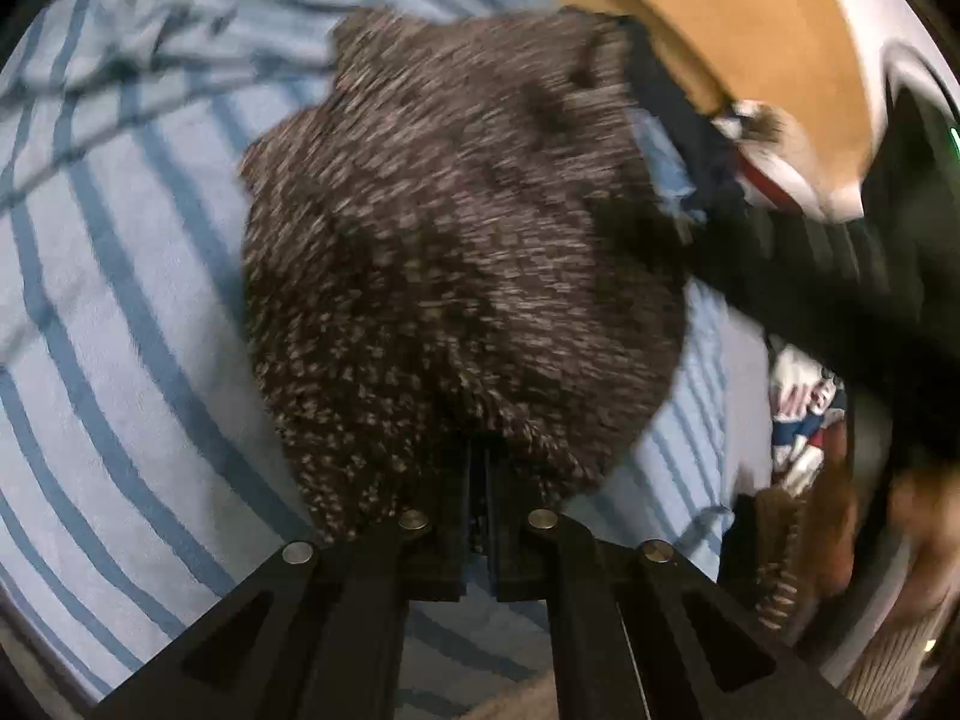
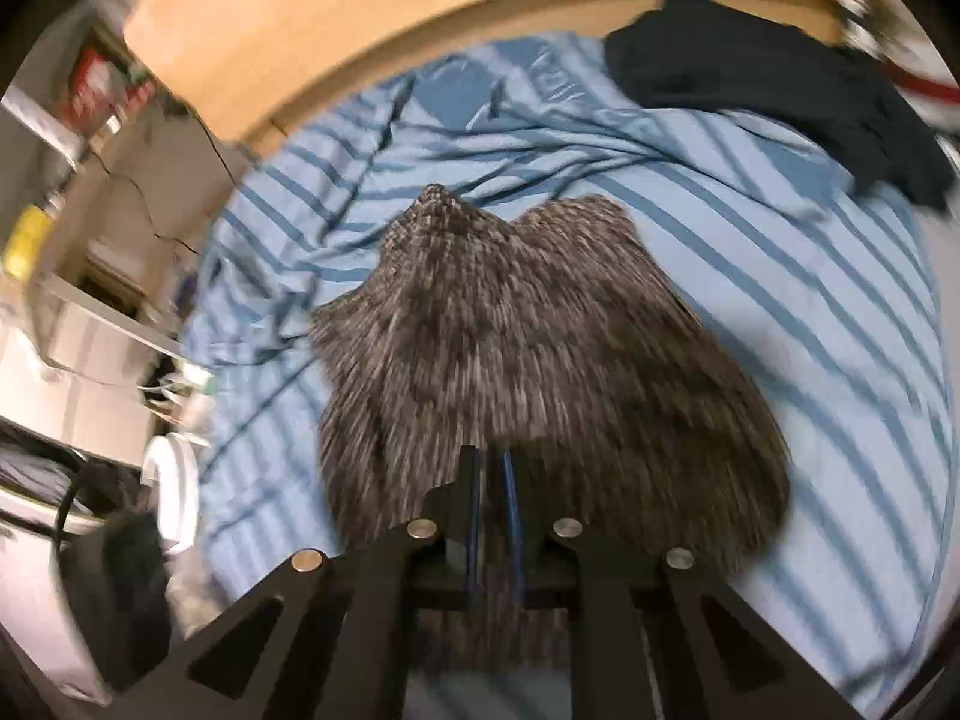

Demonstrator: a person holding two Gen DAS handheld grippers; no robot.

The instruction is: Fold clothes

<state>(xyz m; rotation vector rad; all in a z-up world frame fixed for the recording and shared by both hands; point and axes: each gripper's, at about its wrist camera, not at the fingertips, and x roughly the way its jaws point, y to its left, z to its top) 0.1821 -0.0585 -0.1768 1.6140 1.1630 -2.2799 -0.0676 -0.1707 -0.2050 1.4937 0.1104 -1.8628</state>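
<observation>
A brown-and-cream speckled knit sweater [image 1: 456, 252] hangs over the blue-striped bed sheet [image 1: 120, 312]. My left gripper [image 1: 480, 456] is shut on its near edge and holds it up. In the right wrist view the same sweater [image 2: 540, 360] spreads out ahead of my right gripper [image 2: 493, 462], which is shut on another part of its edge, with knit fabric pinched between the fingers. The view is motion-blurred. The other gripper's dark arm [image 1: 840, 276] crosses the right side of the left wrist view.
A dark navy garment [image 2: 780, 84] lies at the far right of the striped sheet [image 2: 810, 312]. A wooden headboard [image 2: 420, 30] curves behind the bed. Shelves and boxes [image 2: 78, 312] stand to the left. More clothes [image 1: 804, 408] lie beside the bed.
</observation>
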